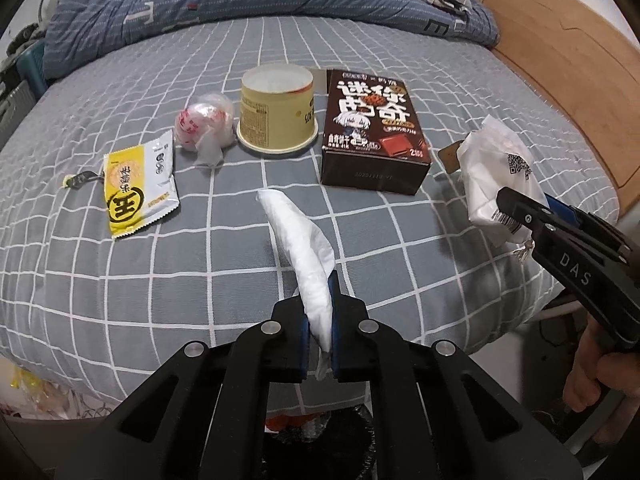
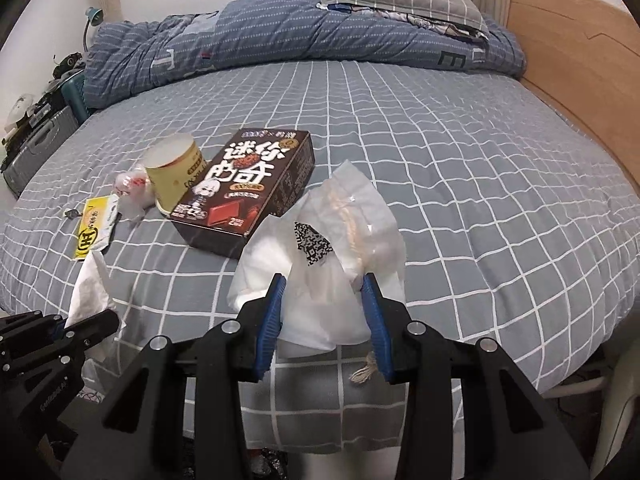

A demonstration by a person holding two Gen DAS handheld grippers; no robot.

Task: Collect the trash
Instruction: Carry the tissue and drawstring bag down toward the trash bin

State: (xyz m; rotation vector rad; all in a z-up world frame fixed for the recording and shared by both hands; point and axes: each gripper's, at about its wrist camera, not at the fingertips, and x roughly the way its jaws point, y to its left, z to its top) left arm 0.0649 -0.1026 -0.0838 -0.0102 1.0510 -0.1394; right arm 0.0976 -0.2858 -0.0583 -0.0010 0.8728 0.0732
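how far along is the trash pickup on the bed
Nothing visibly binned yet. In hand: left tongs shut on a white tissue; right tongs grip a white plastic bag. Left on the bed: yellow sachet, crumpled wrapper, paper cup, brown box.

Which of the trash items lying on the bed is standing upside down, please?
The yellow paper cup, between the crumpled red-and-white wrapper and the brown cookie box: it stands on its rim, white base up, while the others lie flat or crumpled.
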